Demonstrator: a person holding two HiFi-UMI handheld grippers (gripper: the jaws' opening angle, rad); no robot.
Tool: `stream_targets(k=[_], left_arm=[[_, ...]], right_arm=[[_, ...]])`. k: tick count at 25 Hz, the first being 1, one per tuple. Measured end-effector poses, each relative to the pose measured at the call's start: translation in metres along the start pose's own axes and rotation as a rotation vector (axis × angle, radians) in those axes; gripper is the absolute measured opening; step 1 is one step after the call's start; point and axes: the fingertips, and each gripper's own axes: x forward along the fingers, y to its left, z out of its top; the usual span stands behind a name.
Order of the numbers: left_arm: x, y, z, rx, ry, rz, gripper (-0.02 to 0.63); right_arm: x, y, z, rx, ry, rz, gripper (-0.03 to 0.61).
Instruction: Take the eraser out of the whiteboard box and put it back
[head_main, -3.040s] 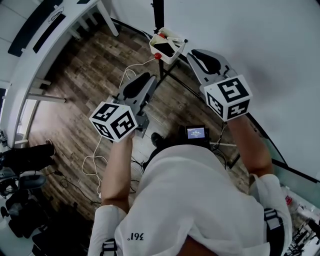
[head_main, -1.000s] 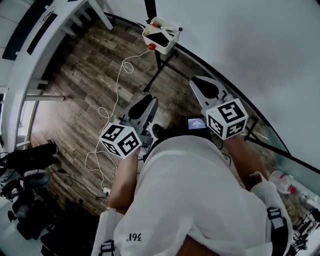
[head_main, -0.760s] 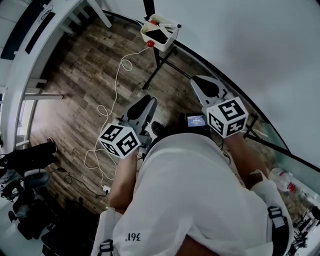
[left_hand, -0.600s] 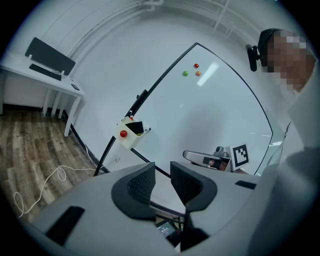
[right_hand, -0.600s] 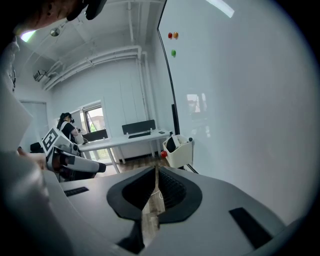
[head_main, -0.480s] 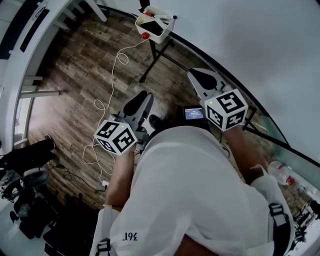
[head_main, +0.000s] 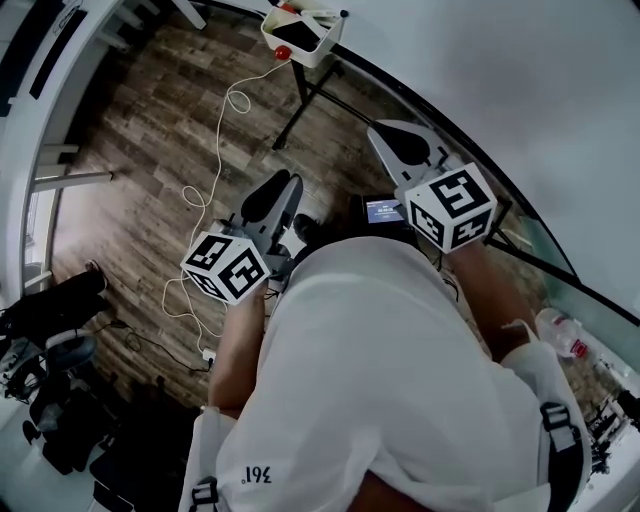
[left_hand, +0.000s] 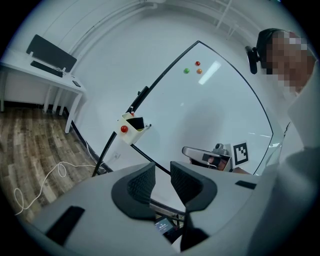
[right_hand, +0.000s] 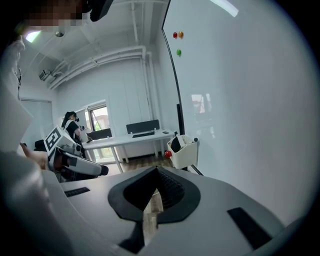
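The white whiteboard box (head_main: 300, 30) hangs on the board's lower edge at the top of the head view, with a dark eraser (head_main: 303, 36) inside and a red magnet (head_main: 283, 52) on its side. Both grippers hang well back from it, near the person's body. My left gripper (head_main: 270, 195) is open and empty; its view shows the box (left_hand: 132, 129) far ahead. My right gripper (head_main: 400, 140) has just been closing and is shut with nothing between its jaws. In its view, the box (right_hand: 182, 150) stands beyond the fingertips (right_hand: 165, 182).
The whiteboard (head_main: 520, 90) runs along the right, with its stand legs (head_main: 300, 100) on the wooden floor. A white cable (head_main: 215, 150) trails across the floor. There is a white desk (head_main: 60, 80) at the upper left, dark equipment (head_main: 50, 330) at the lower left and a small screen (head_main: 385, 210) between the grippers.
Both grippers have drawn back from the box, which they were close to three seconds ago. In the head view the box has slid toward the top edge.
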Motion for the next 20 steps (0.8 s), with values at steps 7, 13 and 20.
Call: stream_targets(k=[7, 13, 20], left_arm=[[-0.0006, 0.0006, -0.003, -0.002, 0.006, -0.001, 0.1], [-0.0003, 0.0001, -0.002, -0.002, 0.011, -0.006, 0.1], [0.0012, -0.0017, -0.0062, -0.001, 0.02, -0.013, 0.1]], right_arm=[[0.0005, 0.0025, -0.0037, -0.003, 0.005, 0.004, 0.025], [0.002, 0.0051, -0.0013, -0.015, 0.006, 0.009, 0.025], [0.0017, 0.005, -0.0039, -0.016, 0.008, 0.008, 0.025]])
